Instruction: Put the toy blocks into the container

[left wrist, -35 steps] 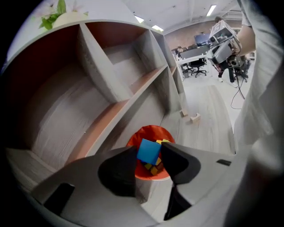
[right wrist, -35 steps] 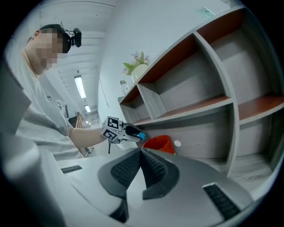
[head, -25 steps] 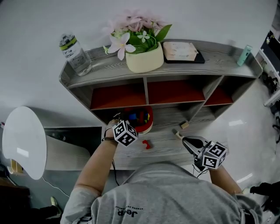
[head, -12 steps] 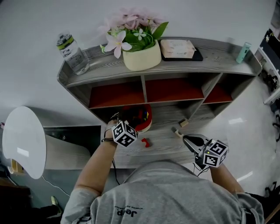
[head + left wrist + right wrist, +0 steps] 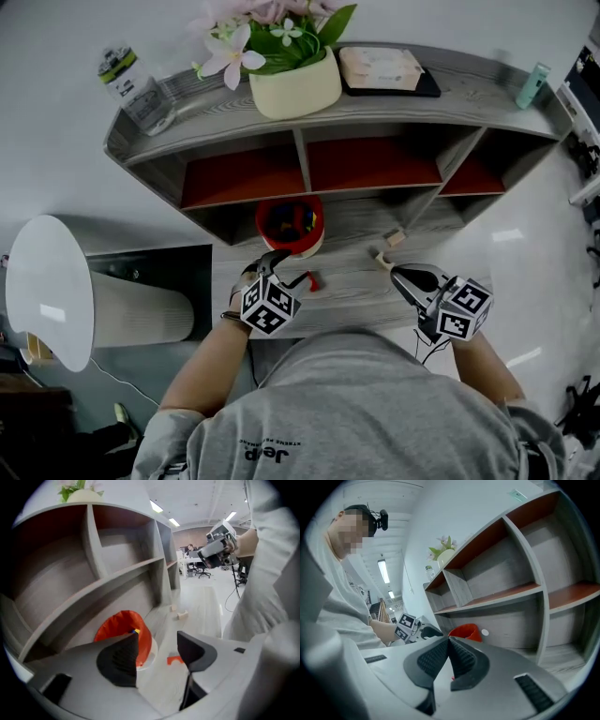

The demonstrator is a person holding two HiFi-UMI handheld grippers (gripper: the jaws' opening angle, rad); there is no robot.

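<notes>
Clothing: grey short-sleeved T-shirt; dark chest print at 7 o'clock in head view. Dark wrist band on left wrist.

Left gripper: light grey moulded shell, black ribbed pads. Left marker cube, white with black squares, at 6 o'clock of jaws.

Right gripper: same grey shell, dark ribbed inner faces. Right marker cube at 4 o'clock of jaws. Thin black cable at 7 o'clock of that cube.

Black head strap with small camera, 10 o'clock in right gripper view.
</notes>
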